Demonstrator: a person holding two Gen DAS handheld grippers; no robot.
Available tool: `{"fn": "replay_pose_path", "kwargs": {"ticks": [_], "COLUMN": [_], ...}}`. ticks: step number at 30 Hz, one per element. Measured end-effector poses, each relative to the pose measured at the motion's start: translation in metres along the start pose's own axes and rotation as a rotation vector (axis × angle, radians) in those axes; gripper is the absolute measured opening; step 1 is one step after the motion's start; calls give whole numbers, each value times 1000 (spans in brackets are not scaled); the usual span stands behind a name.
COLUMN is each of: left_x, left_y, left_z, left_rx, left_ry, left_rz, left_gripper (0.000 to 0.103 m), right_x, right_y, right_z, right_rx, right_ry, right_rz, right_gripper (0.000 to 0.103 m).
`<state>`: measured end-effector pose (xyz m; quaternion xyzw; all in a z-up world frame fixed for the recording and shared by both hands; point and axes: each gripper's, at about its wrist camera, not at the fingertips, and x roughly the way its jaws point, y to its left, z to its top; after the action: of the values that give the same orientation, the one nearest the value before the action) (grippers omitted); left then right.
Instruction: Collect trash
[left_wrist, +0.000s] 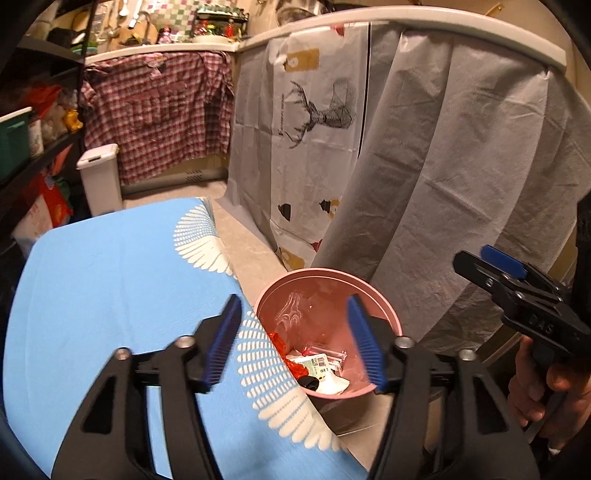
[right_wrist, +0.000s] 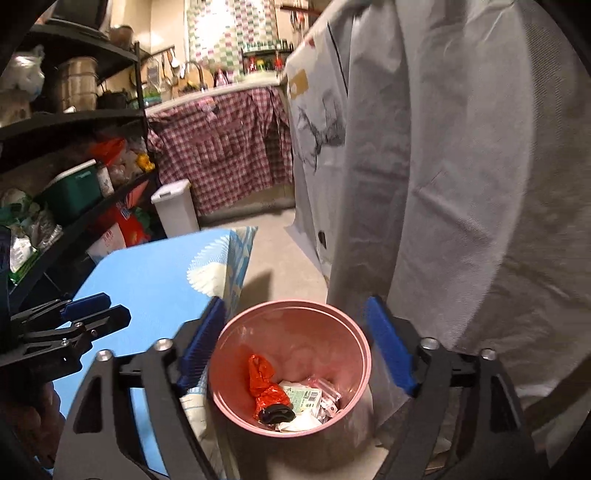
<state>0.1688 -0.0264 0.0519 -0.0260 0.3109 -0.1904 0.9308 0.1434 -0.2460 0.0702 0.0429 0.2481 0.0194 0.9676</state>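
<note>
Blue tablecloth sits under and left of the left gripper, which is spread wide, nothing in it. Pink trash bin is just past and below the right gripper, also released and empty. Down in the bin: an orange wrapper, a white carton, and a black cap.

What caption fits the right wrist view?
Open right hand-held gripper above pink bin holding wrappers.
</note>
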Motion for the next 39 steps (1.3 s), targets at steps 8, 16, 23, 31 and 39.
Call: {"fn": "replay_pose_path", "kwargs": {"ticks": [8, 16, 23, 31, 39], "left_x": [-49, -78, -68, -62, -61], "left_y": [-11, -22, -32, -27, -22], "left_z": [-21, -55, -73, -75, -75], "left_rx": [-48, -155, -120, -133, -157], "left_ry": [-45, -40, -12, -3, -2], "left_rz": [67, 135, 166, 171, 188], "left_gripper": [92, 95, 95, 95, 95], "right_x": [-59, -88, -78, -72, -69], "right_y": [4, 2, 5, 9, 6], "right_z": [-19, -37, -42, -44, -43], "right_rx": [-45, -33, -42, -51, -47], "right_ry": [-52, -8, 18, 32, 37], "right_rz": [-9, -25, -41, -60, -62], "right_gripper": [98, 98, 98, 98, 98]}}
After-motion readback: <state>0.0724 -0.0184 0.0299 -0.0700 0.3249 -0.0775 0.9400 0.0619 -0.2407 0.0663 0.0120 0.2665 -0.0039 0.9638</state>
